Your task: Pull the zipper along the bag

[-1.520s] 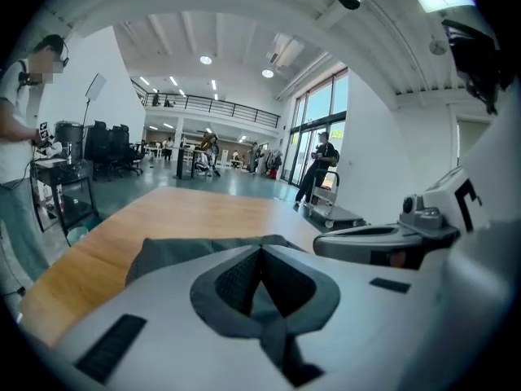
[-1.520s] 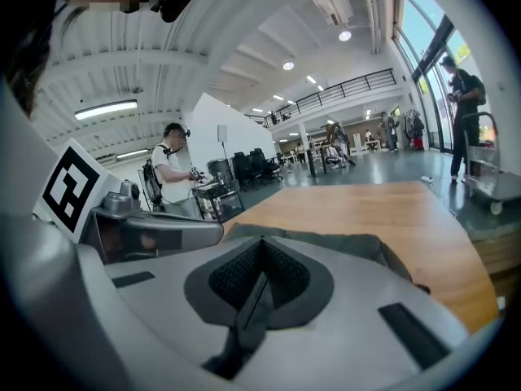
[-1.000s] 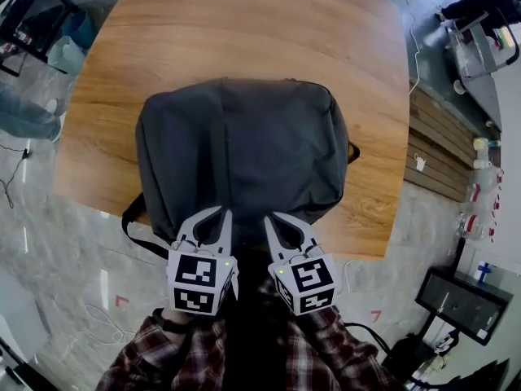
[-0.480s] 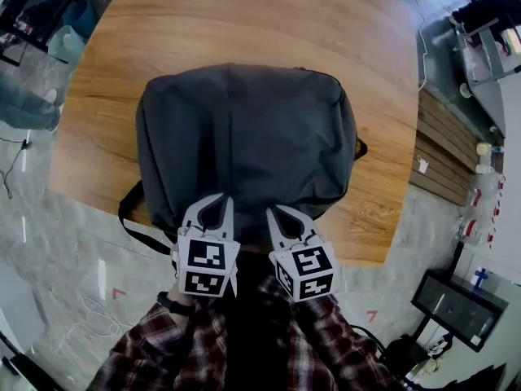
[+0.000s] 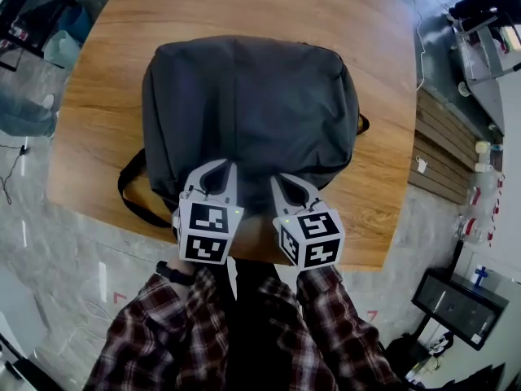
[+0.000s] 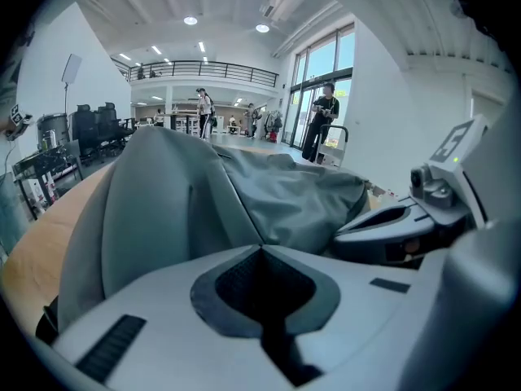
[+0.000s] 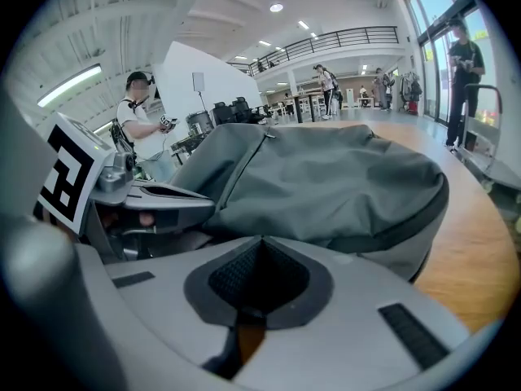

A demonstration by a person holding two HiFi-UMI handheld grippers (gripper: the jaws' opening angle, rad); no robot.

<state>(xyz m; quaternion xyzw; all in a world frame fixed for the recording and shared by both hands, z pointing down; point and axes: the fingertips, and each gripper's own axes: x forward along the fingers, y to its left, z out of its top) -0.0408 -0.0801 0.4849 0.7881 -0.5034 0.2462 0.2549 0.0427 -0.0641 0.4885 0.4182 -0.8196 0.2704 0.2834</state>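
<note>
**Both grippers poised at the bag's near end**

Your left gripper (image 5: 221, 168) and right gripper (image 5: 281, 182) sit side by side, jaws pressed together on nothing; the bag (image 5: 252, 104) lies flat on the table (image 5: 244, 6), probably to keep its zipper reachable; no pull is discernible.

a wooden table (image 5: 98, 120) with rounded corners and a light grain stands on a grey floor (image 5: 49, 283). one dark grey bag (image 5: 252, 112) lies flat on it, covering the middle and reaching close to the near edge. the bag's black strap (image 5: 130, 190) loops out to the left on the wood.
</note>
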